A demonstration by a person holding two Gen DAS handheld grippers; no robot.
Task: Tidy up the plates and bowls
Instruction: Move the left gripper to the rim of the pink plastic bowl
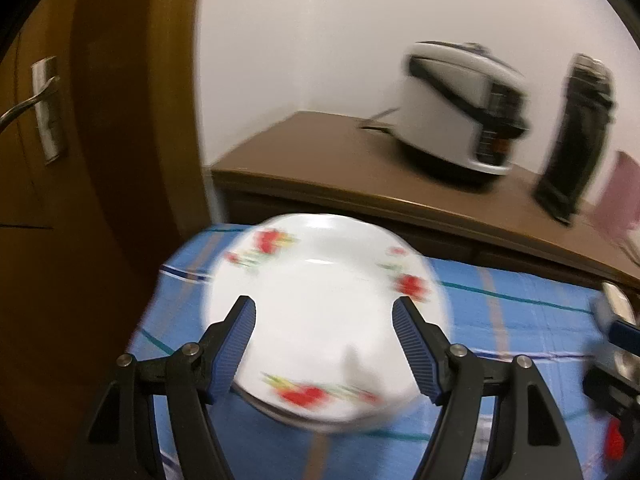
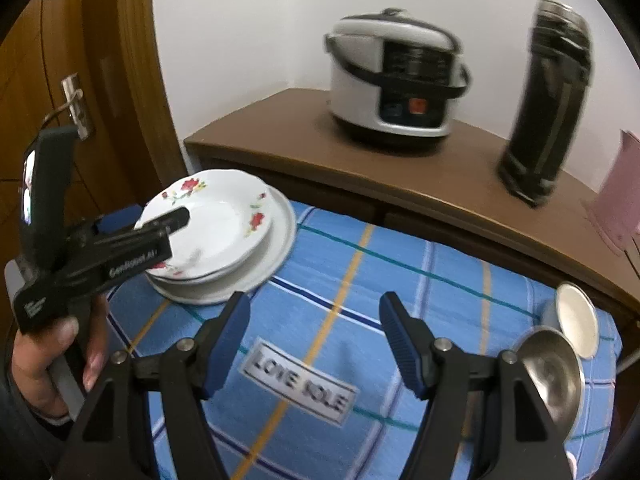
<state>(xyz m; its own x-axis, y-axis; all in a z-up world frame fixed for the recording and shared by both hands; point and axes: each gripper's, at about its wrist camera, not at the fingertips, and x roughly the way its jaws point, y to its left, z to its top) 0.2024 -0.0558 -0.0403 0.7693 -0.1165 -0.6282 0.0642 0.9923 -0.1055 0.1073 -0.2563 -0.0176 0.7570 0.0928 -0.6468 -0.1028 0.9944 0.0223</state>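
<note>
A white plate with red flowers (image 1: 320,312) (image 2: 216,232) tops a stack of plates at the table's far left; a wider plain white plate (image 2: 276,240) lies at the bottom. My left gripper (image 1: 324,312) is open and hovers just above the flowered plate, empty; it also shows in the right wrist view (image 2: 176,220). My right gripper (image 2: 314,312) is open and empty over the blue cloth. A steel bowl (image 2: 556,376) and a small white-lined bowl (image 2: 576,320) sit at the right.
The table has a blue checked cloth (image 2: 320,280). Behind it a brown cabinet (image 2: 400,168) carries a rice cooker (image 2: 396,76), a black thermos (image 2: 548,100) and a pink container (image 2: 620,200). A wooden door (image 2: 60,60) stands at the left.
</note>
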